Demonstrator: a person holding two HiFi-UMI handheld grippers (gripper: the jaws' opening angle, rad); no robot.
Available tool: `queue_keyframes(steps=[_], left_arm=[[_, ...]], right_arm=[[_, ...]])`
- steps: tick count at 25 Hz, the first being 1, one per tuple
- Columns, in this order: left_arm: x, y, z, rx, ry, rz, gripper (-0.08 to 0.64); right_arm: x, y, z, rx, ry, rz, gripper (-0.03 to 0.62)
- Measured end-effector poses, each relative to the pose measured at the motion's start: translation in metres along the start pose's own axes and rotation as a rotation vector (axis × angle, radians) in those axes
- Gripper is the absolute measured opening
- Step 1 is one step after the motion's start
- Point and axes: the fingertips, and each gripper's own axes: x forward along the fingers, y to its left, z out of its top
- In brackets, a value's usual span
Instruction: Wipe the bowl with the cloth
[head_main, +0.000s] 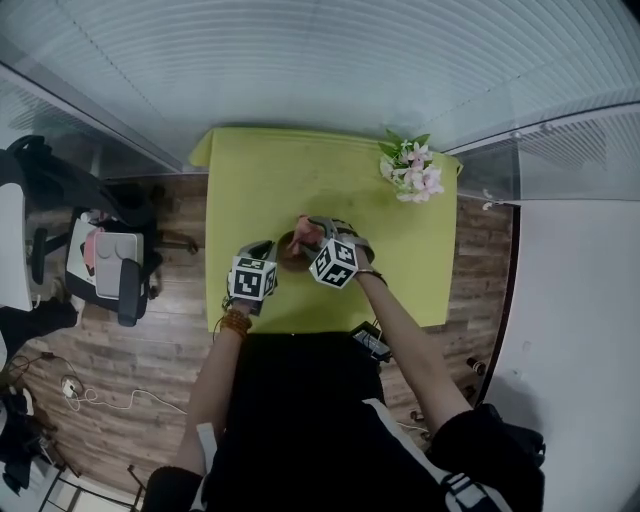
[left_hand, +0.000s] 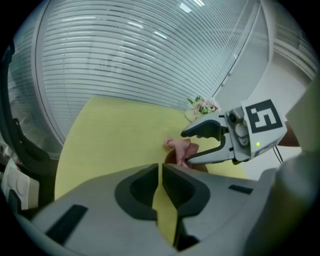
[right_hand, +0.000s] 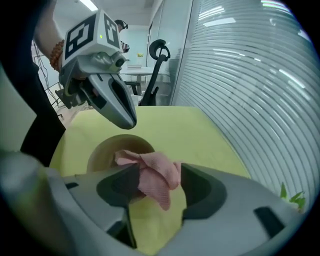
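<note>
Pink cloth (right_hand: 150, 175) clamped in right tool (right_hand: 159, 182), partly hiding bowl (right_hand: 106, 150).

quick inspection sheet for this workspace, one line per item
surface: table under a yellow-green cover, mostly bare
job's things: brown bowl on the table; pink cloth at the bowl
clutter: flowers at the far right corner
grippers: left gripper shut, nothing between its jaws, near the bowl; right gripper shut on the cloth
cables: white cable on the floor at left
surroundings: wood floor, chair, blinds
</note>
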Motion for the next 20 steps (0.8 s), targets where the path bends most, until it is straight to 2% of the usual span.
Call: queue_keyframes(steps=[6, 9, 13, 16, 20], left_arm=[[0.012, 0.004, -0.004, 0.008, 0.034, -0.014, 0.014], [0.017, 0.006, -0.003, 0.013, 0.042, -0.015, 0.014], [0.021, 0.012, 0.002, 0.028, 0.053, -0.009, 0.014], [0.023, 0.011, 0.001, 0.053, 0.07, -0.015, 0.014], [0.025, 0.01, -0.002, 0.059, 0.085, -0.032, 0.014]], right_arm=[[-0.031, -0.011, 0.013, 0.067, -0.071, -0.098, 0.267], [-0.039, -0.006, 0.03, 0.097, -0.11, -0.087, 0.253], [-0.013, 0.009, 0.027, 0.045, -0.018, -0.039, 0.247], [0.007, 0.008, 0.006, 0.073, 0.061, -0.056, 0.247], [0.018, 0.007, -0.002, 0.096, 0.08, -0.065, 0.221]])
